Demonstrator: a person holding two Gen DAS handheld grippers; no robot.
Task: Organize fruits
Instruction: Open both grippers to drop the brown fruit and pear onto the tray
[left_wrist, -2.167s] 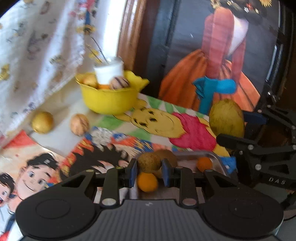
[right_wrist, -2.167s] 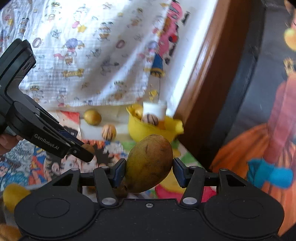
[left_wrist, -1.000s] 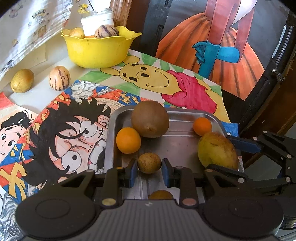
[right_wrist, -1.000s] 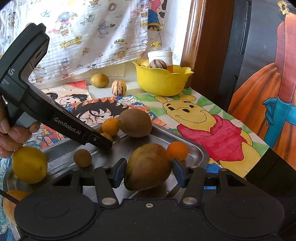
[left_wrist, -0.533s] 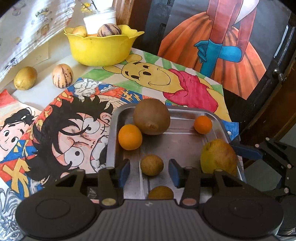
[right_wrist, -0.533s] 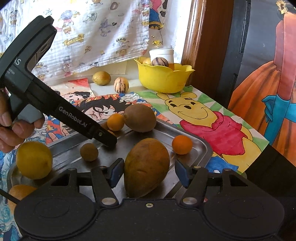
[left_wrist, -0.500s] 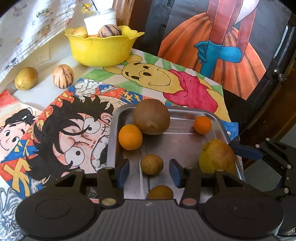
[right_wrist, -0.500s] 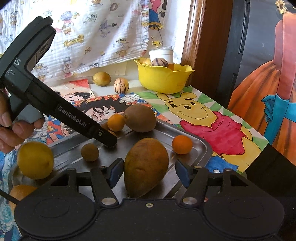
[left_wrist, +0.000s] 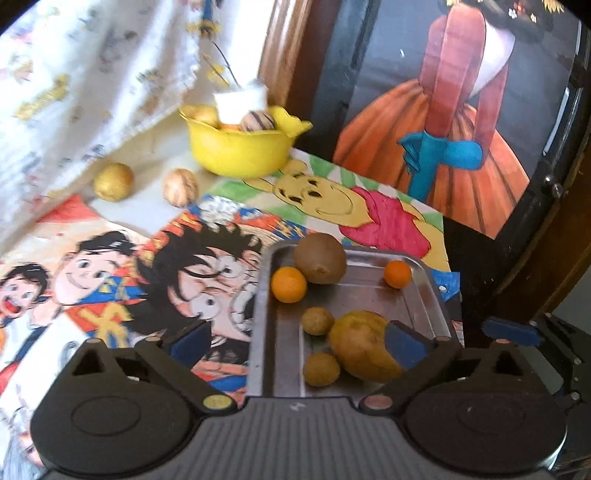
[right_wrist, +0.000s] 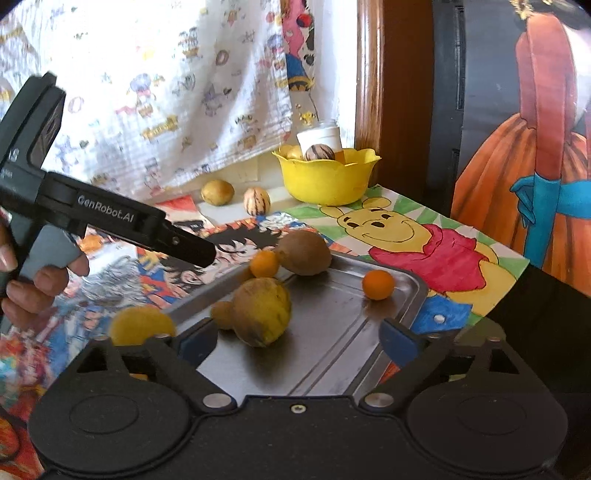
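The left hand-held gripper (left_wrist: 295, 341) hangs over the near end of the metal tray (left_wrist: 424, 295) with its jaws spread wide, having just been opening; nothing is pinched, though two small brown fruits lie on the tray below the gap. The right hand-held gripper (right_wrist: 299, 341) is likewise spread, its jaws just opened, and the large yellow-brown fruit (right_wrist: 262, 312) lies free on the tray between and beyond the fingers, touching neither pad.

The tray sits at the tabletop's near right corner, on the cartoon drawings. On it also lie a big brown fruit (left_wrist: 319, 256) at the far end, an orange fruit (left_wrist: 289, 284) just beside it, a smaller orange fruit (left_wrist: 397, 273) near the far right corner, and the small brown fruit (left_wrist: 317, 320) against the large one. A yellow fruit (right_wrist: 142, 325) at the tray's near left is blurred, so whether it rests inside I cannot tell.

At the tabletop's far edge stands a yellow bowl (left_wrist: 236, 151) holding fruit, with a yellowish fruit (left_wrist: 112, 181) and a striped fruit (left_wrist: 180, 186) beside it on the tabletop.
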